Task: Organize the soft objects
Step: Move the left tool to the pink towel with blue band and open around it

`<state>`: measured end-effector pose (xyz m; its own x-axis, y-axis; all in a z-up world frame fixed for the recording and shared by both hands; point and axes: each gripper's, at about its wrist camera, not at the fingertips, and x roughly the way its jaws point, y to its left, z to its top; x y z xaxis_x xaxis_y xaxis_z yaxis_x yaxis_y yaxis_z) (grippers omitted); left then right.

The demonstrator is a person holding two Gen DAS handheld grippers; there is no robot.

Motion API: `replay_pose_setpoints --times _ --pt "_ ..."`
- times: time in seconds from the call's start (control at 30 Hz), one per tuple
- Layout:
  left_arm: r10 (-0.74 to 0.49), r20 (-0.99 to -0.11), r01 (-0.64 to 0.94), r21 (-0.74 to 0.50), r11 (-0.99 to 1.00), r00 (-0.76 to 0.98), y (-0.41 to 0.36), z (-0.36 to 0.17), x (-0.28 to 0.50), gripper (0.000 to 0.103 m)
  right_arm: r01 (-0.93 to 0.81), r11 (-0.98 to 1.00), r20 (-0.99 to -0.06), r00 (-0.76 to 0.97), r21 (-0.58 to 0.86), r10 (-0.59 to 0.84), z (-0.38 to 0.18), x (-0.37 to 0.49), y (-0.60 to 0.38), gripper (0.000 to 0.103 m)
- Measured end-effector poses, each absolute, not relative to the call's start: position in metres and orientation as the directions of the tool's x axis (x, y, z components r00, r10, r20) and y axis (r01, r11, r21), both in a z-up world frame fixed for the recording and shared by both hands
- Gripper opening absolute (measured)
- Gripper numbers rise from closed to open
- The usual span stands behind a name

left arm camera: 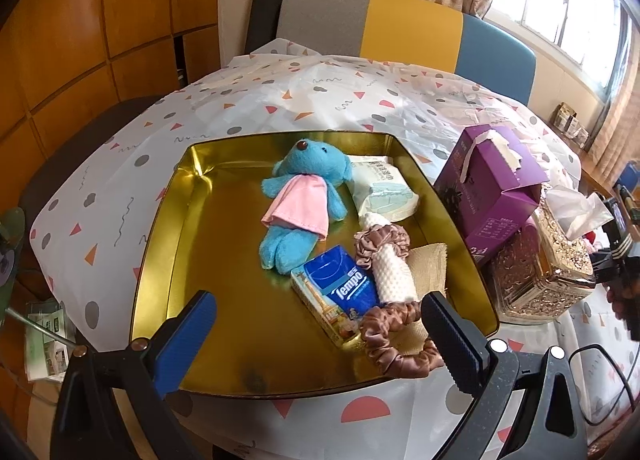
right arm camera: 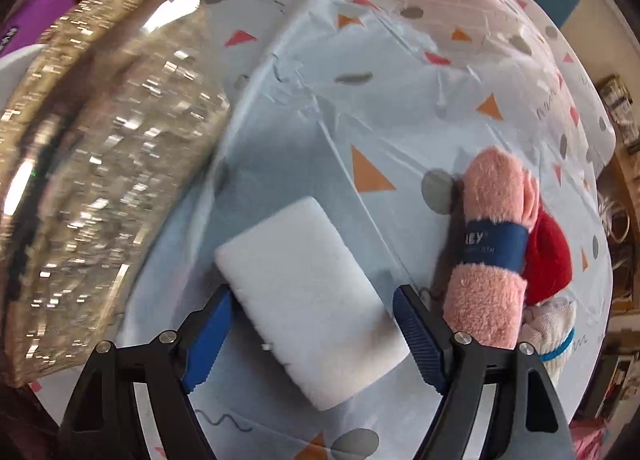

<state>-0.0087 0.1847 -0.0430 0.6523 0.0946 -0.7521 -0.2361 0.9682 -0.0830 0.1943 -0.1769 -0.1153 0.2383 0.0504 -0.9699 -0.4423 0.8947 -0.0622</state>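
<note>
In the left wrist view a gold tin tray holds a blue plush toy in a pink dress, a wet-wipes pack, a blue Tempo tissue pack, a white roll inside a pink scrunchie, and a brown scrunchie. My left gripper is open and empty over the tray's near edge. In the right wrist view my right gripper is open, its fingers on either side of a white sponge block lying on the tablecloth. A rolled pink fuzzy cloth with a blue band lies to its right.
A purple box and a gold ornate tissue box stand right of the tray; the tissue box also looms at left in the right wrist view. A red and white soft item lies behind the pink cloth. A colour-block chair stands behind the table.
</note>
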Motion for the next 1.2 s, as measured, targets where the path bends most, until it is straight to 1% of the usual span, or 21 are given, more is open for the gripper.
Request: replay_pose_setpoints --times 0.07,0.13,0.23,0.33,0.4,0.47,0.53,0.63,0.73,0.83,0.97,1.03,1.2 --pt "0.095 -0.744 -0.227 -0.079 0.971 0.662 0.182 -0.039 -0.007 0.103 -0.391 0.919 -0.965 0.258 -0.053 0.054 -0.113 0.187 -0.189 0.069" --pt "0.093 -0.732 -0.215 -0.074 0.974 0.675 0.179 -0.034 -0.006 0.103 -0.313 0.948 -0.963 0.268 -0.064 0.023 -0.111 0.174 -0.204 0.066" --pt "0.078 -0.709 -0.187 -0.077 0.979 0.7 0.174 -0.022 -0.003 0.103 -0.207 0.977 -0.964 0.267 -0.047 0.01 -0.108 0.149 -0.228 0.066" --pt "0.03 -0.684 -0.141 -0.108 0.984 0.729 0.164 -0.005 0.003 0.103 -0.072 0.997 -0.967 0.254 -0.026 -0.007 -0.108 0.125 -0.256 0.067" --pt "-0.017 -0.663 -0.093 -0.131 0.987 0.749 0.153 0.009 0.007 0.103 0.0 1.0 -0.965 0.26 -0.024 -0.023 -0.109 0.113 -0.273 0.07" --pt "-0.05 -0.635 -0.046 -0.134 0.99 0.771 0.139 0.022 0.009 0.103 0.062 0.998 -0.965 0.262 0.008 -0.009 -0.109 0.108 -0.286 0.071" --pt "-0.084 -0.618 -0.003 -0.139 0.99 0.782 0.126 0.031 0.01 0.103 0.081 0.996 -0.964 0.265 0.028 0.005 -0.11 0.106 -0.294 0.074" --pt "-0.132 -0.618 0.052 -0.146 0.988 0.775 0.106 0.037 0.012 0.103 0.071 0.996 -0.962 0.271 0.047 0.026 -0.113 0.109 -0.293 0.084" --pt "-0.199 -0.629 0.12 -0.167 0.979 0.752 0.086 0.04 0.015 0.103 0.074 0.992 -0.957 0.28 0.099 0.075 -0.113 0.111 -0.29 0.084" --pt "-0.236 -0.618 0.177 -0.157 0.972 0.75 0.064 0.047 0.014 0.103 0.117 0.962 -0.93 0.31 0.245 0.199 -0.102 0.111 -0.31 0.084" --pt "-0.278 -0.597 0.246 -0.136 0.96 0.753 0.034 0.061 0.016 0.103 0.22 0.893 -0.874 0.392 0.393 0.288 -0.09 0.106 -0.342 0.084" --pt "-0.301 -0.595 0.277 -0.134 0.951 0.745 0.021 0.066 0.021 0.103 0.302 0.85 -0.861 0.419 0.431 0.288 -0.084 0.1 -0.359 0.084" --pt "-0.372 -0.627 0.344 -0.172 0.923 0.685 -0.023 0.074 0.045 0.103 0.496 0.729 -0.85 0.475 0.472 0.227 -0.087 0.084 -0.402 0.084"
